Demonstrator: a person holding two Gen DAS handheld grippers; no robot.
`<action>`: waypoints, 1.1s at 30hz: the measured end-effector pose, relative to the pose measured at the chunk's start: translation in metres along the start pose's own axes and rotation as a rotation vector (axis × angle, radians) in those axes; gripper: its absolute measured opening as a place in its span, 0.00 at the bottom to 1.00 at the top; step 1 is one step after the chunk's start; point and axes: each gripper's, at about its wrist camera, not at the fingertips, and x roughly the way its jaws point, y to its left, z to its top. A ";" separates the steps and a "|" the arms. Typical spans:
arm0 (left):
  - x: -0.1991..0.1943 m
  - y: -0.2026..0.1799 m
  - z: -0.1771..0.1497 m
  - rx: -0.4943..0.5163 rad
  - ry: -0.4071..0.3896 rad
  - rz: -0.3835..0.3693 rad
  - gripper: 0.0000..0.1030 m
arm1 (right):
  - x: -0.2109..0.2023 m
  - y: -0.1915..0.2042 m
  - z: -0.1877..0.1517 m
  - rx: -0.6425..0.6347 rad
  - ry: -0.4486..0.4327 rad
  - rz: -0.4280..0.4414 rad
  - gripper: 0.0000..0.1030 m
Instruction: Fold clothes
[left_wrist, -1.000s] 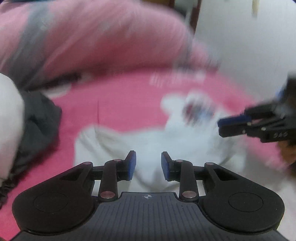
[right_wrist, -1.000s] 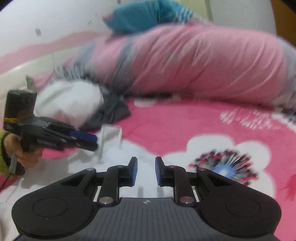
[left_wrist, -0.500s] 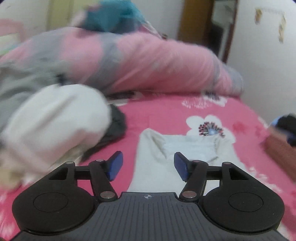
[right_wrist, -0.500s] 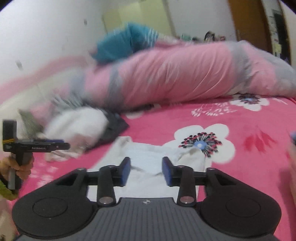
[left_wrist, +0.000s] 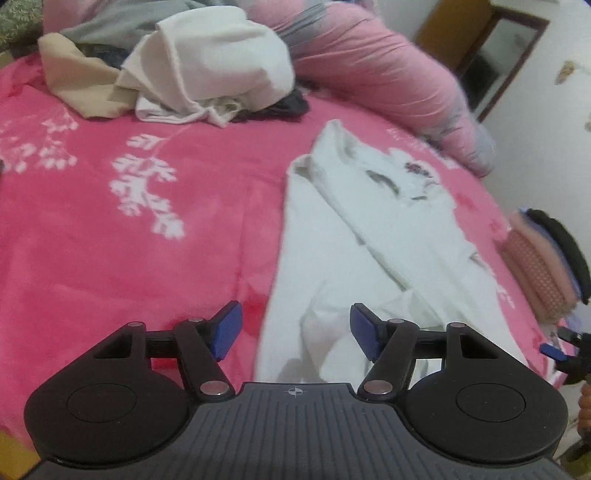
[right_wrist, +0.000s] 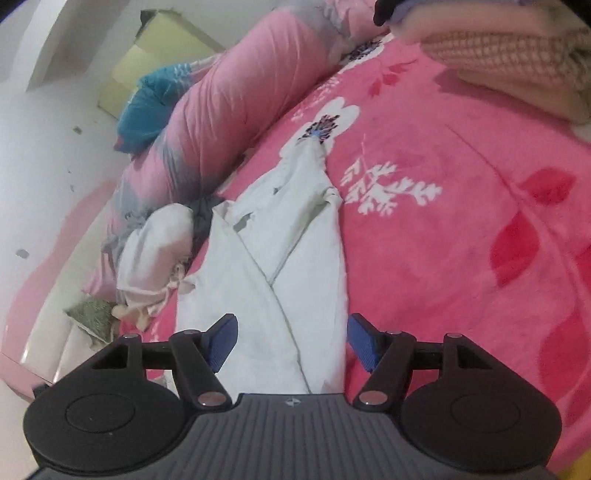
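While both grippers hover over a bed, a long white garment (left_wrist: 369, 240) lies stretched on the pink floral bedspread (left_wrist: 129, 221), its long axis running away from the fingertips toward the far rolled pink duvet (left_wrist: 369, 62). Seen from the left gripper (left_wrist: 295, 334), the garment starts just ahead of and between the blue pads (left_wrist: 364, 332) and slants up and rightward; its near end is bunched and wrinkled. Seen from the right gripper (right_wrist: 291, 338), the same garment (right_wrist: 277, 251) passes under the gap between the fingers and narrows to a point far ahead, slightly right. It looks pale and off-white (almost a faint grey-green tint), with two overlapping panels crossing in a diagonal seam.

The left gripper's jaws stand wide apart and grip nothing; cloth lies below, untouched by the pads. The right gripper's jaws are opening, with nothing pinched between them.

Ahead and left of the left gripper sits a heap of unfolded clothes (left_wrist: 207, 66). To its far right is a folded stack (left_wrist: 532, 269), and the right gripper (left_wrist: 565, 350) shows at that edge.
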 end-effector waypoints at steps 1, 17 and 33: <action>0.006 0.005 -0.002 -0.019 0.005 -0.001 0.63 | 0.005 0.000 0.000 0.007 0.005 -0.006 0.66; 0.007 0.014 -0.045 0.058 0.088 -0.142 0.55 | 0.019 -0.008 -0.041 0.080 0.207 0.015 0.65; 0.003 -0.012 -0.061 0.226 0.107 -0.053 0.12 | 0.030 -0.018 -0.062 0.274 0.262 0.140 0.49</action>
